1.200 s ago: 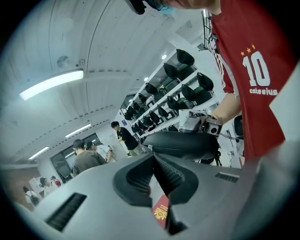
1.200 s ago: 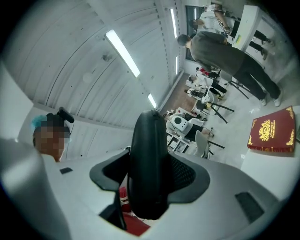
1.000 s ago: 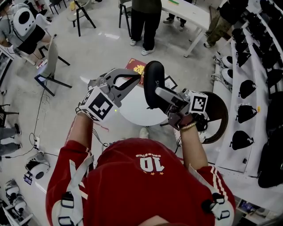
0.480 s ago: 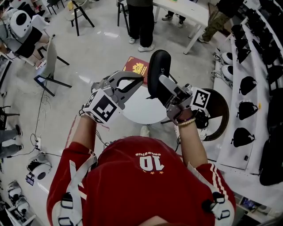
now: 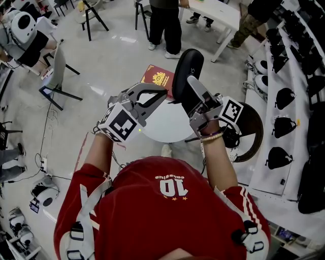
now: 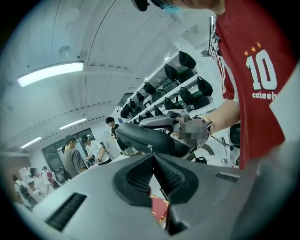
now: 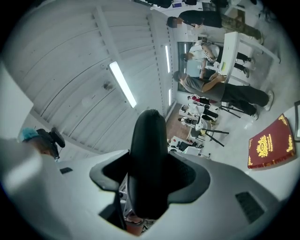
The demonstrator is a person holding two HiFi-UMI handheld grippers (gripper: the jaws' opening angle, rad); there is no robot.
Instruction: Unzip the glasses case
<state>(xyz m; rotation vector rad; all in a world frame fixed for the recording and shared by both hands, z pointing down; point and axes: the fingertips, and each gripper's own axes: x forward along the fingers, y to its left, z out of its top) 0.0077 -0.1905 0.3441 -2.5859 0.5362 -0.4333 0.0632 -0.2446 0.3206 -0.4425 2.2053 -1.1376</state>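
Observation:
The black glasses case (image 5: pixel 187 68) is held up in the air, tilted, above the white round table (image 5: pixel 162 127). My right gripper (image 5: pixel 188 86) is shut on its lower half, and one finger (image 5: pixel 197 91) lies along its side. In the right gripper view the case (image 7: pixel 149 154) stands on end between the pads of that gripper (image 7: pixel 149 185). My left gripper (image 5: pixel 163 94) meets the case's left edge with its jaws together. In the left gripper view the small metal zip pull (image 6: pixel 150 147) sits pinched at the tip of the gripper (image 6: pixel 152 157), under the case (image 6: pixel 145 138).
A red booklet (image 5: pixel 158 77) lies at the table's far edge. People stand beyond it (image 5: pixel 165 25) beside a white table (image 5: pixel 216 12). Shelves of black cases (image 5: pixel 284 101) run along the right, with a dark round stool (image 5: pixel 251 127) beside them. A chair (image 5: pixel 58 71) stands at the left.
My right gripper has carried the case up and away, tilting its top further back. The left gripper has followed a little, its tip staying at the case's edge.

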